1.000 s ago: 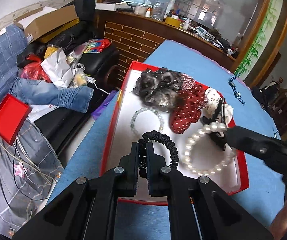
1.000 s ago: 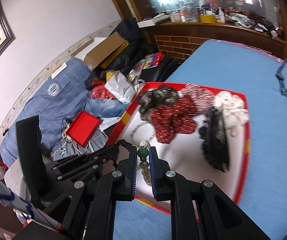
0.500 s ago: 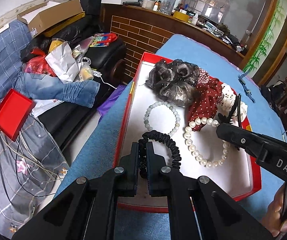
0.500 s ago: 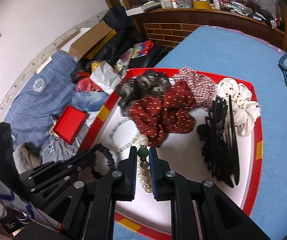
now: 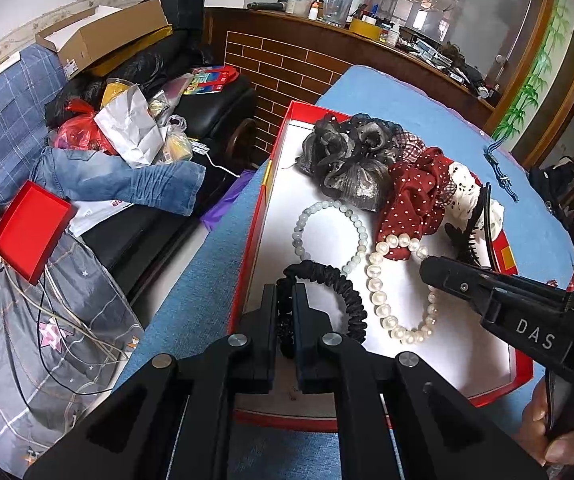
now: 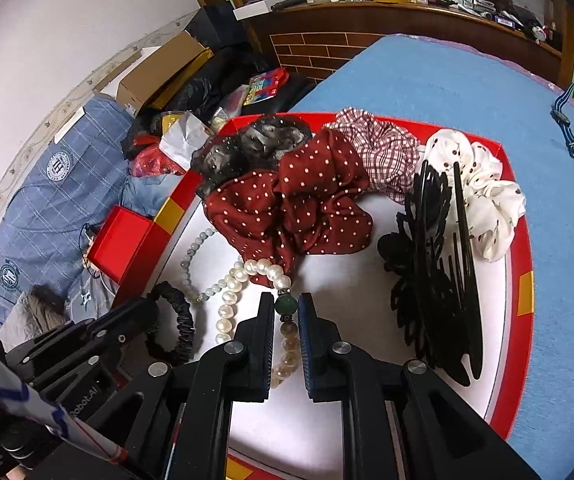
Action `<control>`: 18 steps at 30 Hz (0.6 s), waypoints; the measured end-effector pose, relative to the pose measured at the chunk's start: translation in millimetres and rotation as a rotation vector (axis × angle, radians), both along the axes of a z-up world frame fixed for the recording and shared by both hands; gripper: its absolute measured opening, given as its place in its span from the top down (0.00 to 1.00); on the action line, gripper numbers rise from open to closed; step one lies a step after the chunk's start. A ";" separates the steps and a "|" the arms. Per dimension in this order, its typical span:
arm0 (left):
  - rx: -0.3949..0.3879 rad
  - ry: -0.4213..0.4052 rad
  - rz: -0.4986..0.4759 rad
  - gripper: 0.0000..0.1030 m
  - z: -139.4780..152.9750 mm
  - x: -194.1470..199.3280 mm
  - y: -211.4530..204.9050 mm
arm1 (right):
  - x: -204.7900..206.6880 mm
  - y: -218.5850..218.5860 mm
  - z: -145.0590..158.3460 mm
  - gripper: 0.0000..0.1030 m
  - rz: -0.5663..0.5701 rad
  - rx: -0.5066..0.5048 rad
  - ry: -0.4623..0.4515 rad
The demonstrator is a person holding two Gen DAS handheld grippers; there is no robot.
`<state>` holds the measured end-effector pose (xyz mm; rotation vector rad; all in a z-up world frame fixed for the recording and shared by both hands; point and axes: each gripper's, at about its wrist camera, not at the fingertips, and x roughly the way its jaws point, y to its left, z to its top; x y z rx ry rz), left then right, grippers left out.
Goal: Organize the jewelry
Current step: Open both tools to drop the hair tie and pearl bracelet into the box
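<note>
soft window daylight, sharp, fisheye-warped edges

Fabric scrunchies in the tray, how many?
4, bunched at the tray's far end: grey scrunchie, red dotted scrunchie, plaid scrunchie, white scrunchie. More could be underneath.

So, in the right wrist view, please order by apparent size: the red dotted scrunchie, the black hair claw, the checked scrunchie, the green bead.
1. Red dotted scrunchie
2. Black hair claw, close behind, though it lies nearer the camera, so this ranking is unsure
3. Checked scrunchie, partly hidden
4. Green bead
</note>
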<state>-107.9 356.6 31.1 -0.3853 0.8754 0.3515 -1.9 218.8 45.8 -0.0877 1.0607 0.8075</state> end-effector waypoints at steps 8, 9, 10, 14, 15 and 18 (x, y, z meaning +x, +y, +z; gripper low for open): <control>0.018 0.003 0.005 0.94 -0.2 1.2 -1.0 | -1.7 -0.8 1.9 0.86 0.032 0.004 0.002; 0.014 0.004 0.006 0.93 -0.2 1.4 -0.4 | -2.9 -0.9 2.9 0.86 0.036 0.000 -0.005; 0.014 0.003 0.006 0.93 -0.2 1.0 -1.1 | -3.4 -1.1 4.3 0.86 0.035 0.000 -0.012; 0.009 -0.003 0.009 0.91 3.1 -0.5 -1.0 | -6.7 -0.9 10.6 0.82 0.041 0.000 -0.033; 0.010 -0.004 0.010 0.90 4.1 -1.4 -0.8 | -7.1 -1.9 12.3 0.81 0.041 0.001 -0.035; 0.017 -0.009 0.011 0.90 8.6 -3.6 -1.7 | -8.7 -6.9 16.4 0.81 0.039 0.007 -0.034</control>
